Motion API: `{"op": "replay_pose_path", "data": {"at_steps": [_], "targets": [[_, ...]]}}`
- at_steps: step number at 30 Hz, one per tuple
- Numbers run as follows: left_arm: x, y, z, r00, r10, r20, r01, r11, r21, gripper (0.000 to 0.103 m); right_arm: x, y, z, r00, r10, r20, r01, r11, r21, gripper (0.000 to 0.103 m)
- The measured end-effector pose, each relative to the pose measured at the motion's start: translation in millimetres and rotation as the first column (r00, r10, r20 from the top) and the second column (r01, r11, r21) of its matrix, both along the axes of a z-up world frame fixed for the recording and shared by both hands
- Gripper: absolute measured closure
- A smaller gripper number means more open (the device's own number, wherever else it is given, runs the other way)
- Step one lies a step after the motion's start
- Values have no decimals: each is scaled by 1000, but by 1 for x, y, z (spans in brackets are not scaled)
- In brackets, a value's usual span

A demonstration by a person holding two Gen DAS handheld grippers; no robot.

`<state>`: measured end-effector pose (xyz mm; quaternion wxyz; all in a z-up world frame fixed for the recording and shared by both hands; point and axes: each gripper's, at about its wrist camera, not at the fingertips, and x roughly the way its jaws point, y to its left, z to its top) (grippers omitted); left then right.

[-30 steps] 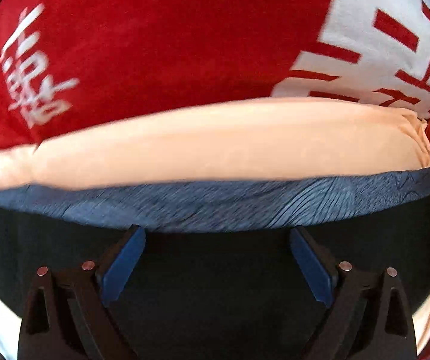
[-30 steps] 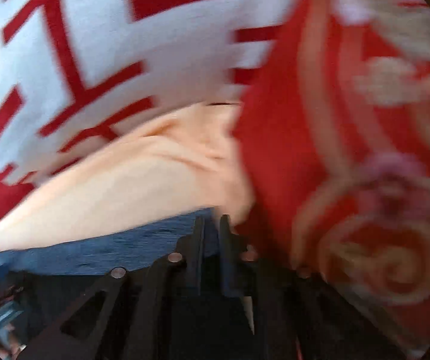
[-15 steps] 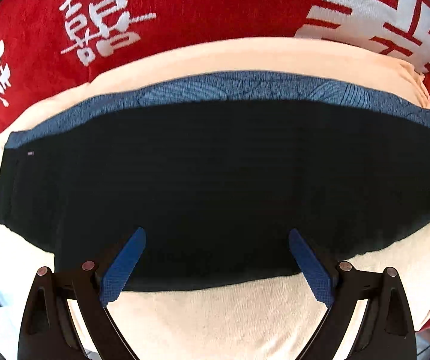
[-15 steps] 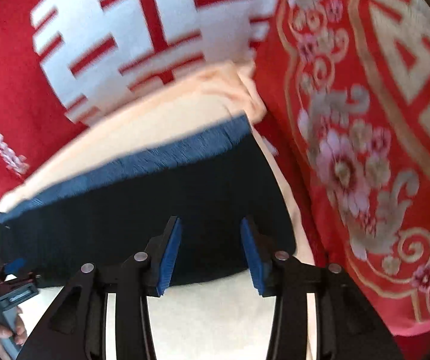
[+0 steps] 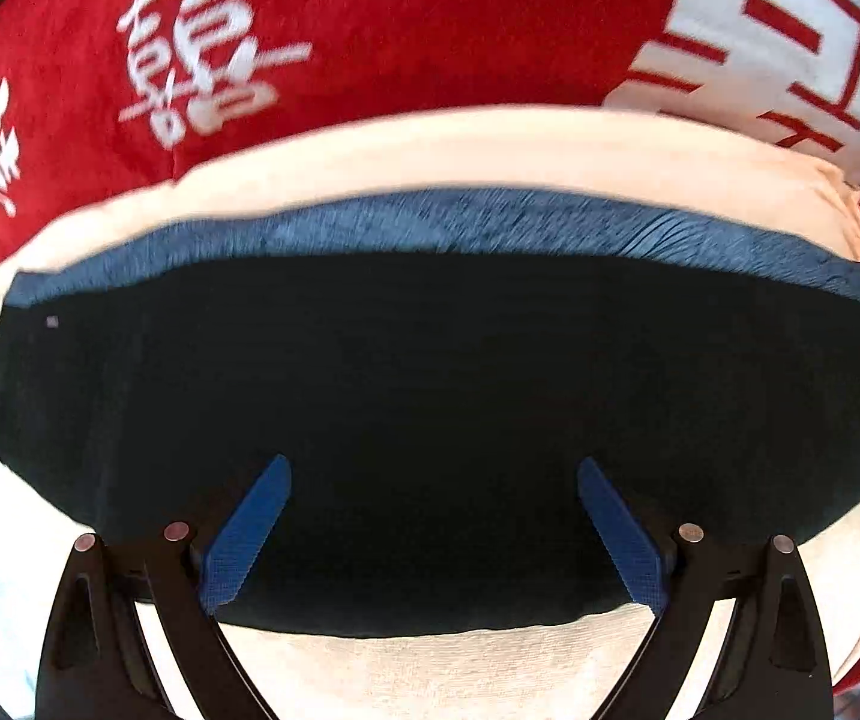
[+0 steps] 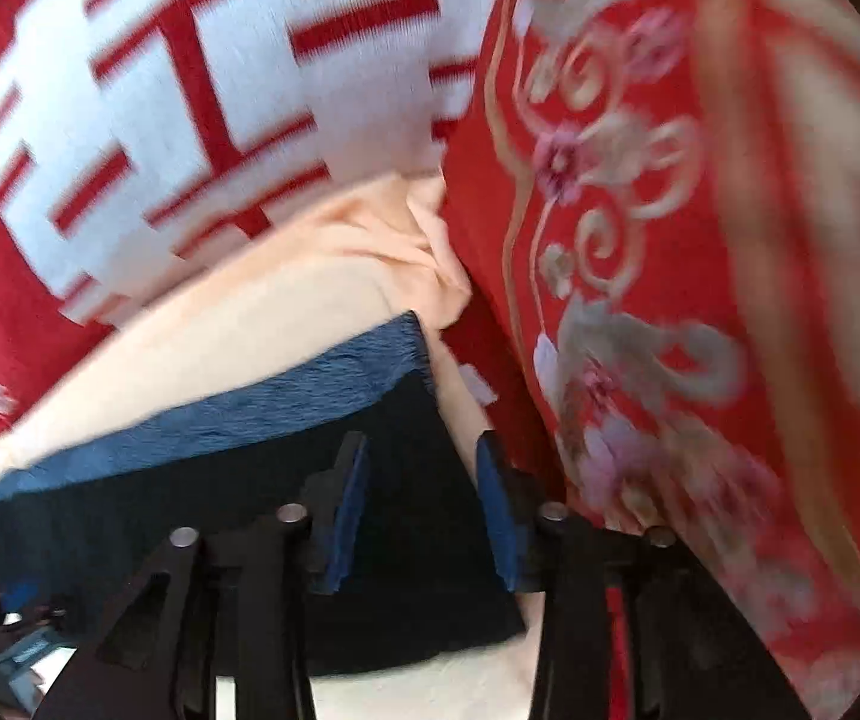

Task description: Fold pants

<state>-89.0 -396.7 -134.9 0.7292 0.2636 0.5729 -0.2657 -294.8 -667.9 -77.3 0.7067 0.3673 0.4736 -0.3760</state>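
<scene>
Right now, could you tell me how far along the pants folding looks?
The dark pants with a blue patterned band already lie as a compact folded rectangle on the cream cushion. Nothing is in hand: the left claw and right claw both hang open above the fabric. At most a final fold or tidying seems left.

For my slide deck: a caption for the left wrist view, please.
Open left gripper above folded black pants on a cream cloth.

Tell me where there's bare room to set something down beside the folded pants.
Free: the cream cover strip below the pants' near edge, and a narrower band between their blue waistband and the red blanket. Crowded: the right end, where the floral quilt presses close.
</scene>
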Motion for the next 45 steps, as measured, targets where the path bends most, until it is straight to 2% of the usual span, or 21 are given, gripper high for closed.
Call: {"op": "replay_pose_path", "data": {"at_steps": [2, 4, 8, 11, 14, 16, 19, 22, 25, 28, 29, 31, 34, 36, 39, 41, 43, 44, 45], "targets": [[-4, -12, 8, 1000, -24, 1, 24, 999, -32, 6, -11, 20, 8, 999, -21, 45, 19, 999, 45, 56], [-9, -26, 12, 999, -47, 12, 47, 998, -51, 6, -21, 42, 4, 998, -48, 42, 44, 995, 85, 56], [-18, -58, 14, 995, -99, 14, 100, 991, -85, 6, -47, 49, -22, 985, -171, 26, 166, 976, 145, 56], [-37, -91, 17, 989, -146, -3, 144, 981, -132, 6, -57, 39, -31, 968, -244, 59, 235, 963, 130, 56], [-56, -125, 16, 973, -230, -22, 221, 956, -195, 6, -62, 32, -28, 960, -265, 91, 255, 960, 115, 61], [-82, -152, 20, 944, -330, -5, 321, 921, -221, 6, -65, 33, -24, 960, -258, 107, 247, 963, 106, 65], [-90, -182, 16, 905, -425, 3, 413, 878, -242, 6, -74, 33, -18, 958, -251, 141, 236, 965, 115, 67], [-96, -208, 16, 871, -490, -41, 462, 843, -277, 6, -74, 31, -23, 952, -240, 189, 217, 967, 136, 64], [-108, -227, 11, 834, -544, -92, 501, 816, -287, 6, -70, 29, -29, 956, -222, 193, 198, 971, 136, 64], [-109, -242, 2, 807, -583, -97, 539, 793, -284, 7, -65, 29, -31, 963, -208, 169, 189, 974, 121, 70], [-113, -246, 1, 792, -601, -102, 556, 781, -284, 18, -64, 30, -30, 966, -207, 157, 190, 975, 117, 73], [-118, -252, -1, 772, -625, -116, 583, 769, -264, 25, -66, 33, -28, 964, -218, 153, 200, 972, 123, 74], [-119, -254, 7, 748, -655, -106, 605, 739, -296, 25, -72, 40, -23, 952, -250, 178, 226, 963, 146, 74], [-120, -256, 13, 716, -689, -114, 629, 707, -323, 25, -78, 46, -25, 935, -295, 197, 261, 948, 182, 73], [-126, -264, 7, 658, -743, -126, 697, 663, -272, 25, -86, 50, -35, 902, -363, 232, 313, 922, 228, 73], [-129, -266, 3, 637, -759, -137, 716, 648, -259, 25, -88, 49, -38, 882, -388, 266, 333, 915, 229, 73], [-131, -269, 3, 622, -771, -138, 722, 632, -280, 26, -86, 46, -39, 879, -380, 289, 327, 920, 216, 73], [-132, -270, 4, 617, -774, -141, 722, 628, -290, 43, -83, 45, -40, 883, -371, 288, 318, 923, 215, 78], [-133, -271, 4, 591, -785, -186, 715, 617, -329, 59, -80, 44, -41, 887, -365, 283, 312, 926, 213, 92]]}}
